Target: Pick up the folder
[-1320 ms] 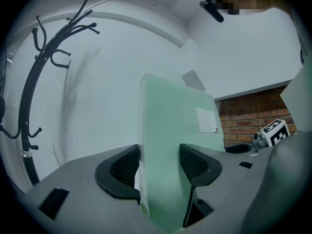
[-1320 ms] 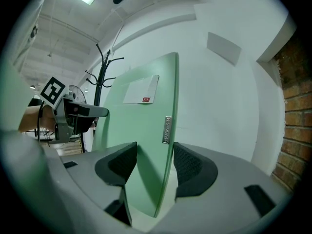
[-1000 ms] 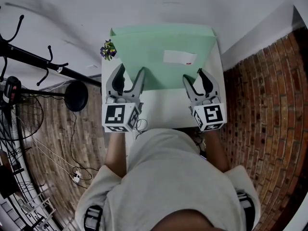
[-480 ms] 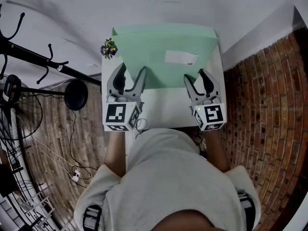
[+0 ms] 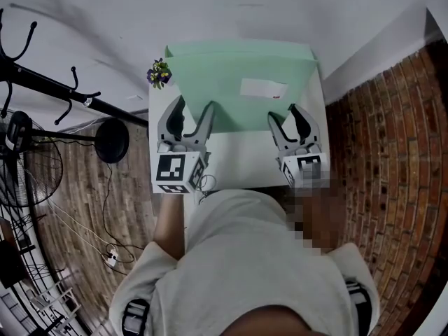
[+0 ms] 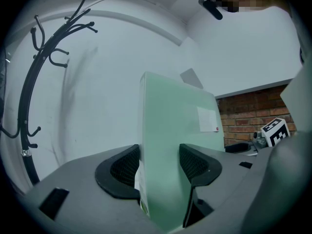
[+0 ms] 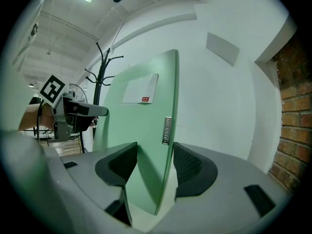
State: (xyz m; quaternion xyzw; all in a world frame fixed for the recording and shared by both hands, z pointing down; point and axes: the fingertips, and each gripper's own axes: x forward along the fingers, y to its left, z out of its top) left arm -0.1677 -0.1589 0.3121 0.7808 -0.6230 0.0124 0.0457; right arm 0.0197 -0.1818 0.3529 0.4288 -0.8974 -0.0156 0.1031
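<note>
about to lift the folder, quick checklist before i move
1. Left tool on the folder: ok, the folder fills the gap between its jaws.
2. Right tool on the folder: ok, the thin edge sits between its jaws.
3. Tools level with each other: ok in the head view.
4. Grip firm enough to lift: cannot tell.
5. Flowers clear of the folder: cannot tell, they sit close beside its left edge.
6. Coat stand out of the way: ok, well left of the table.
</note>
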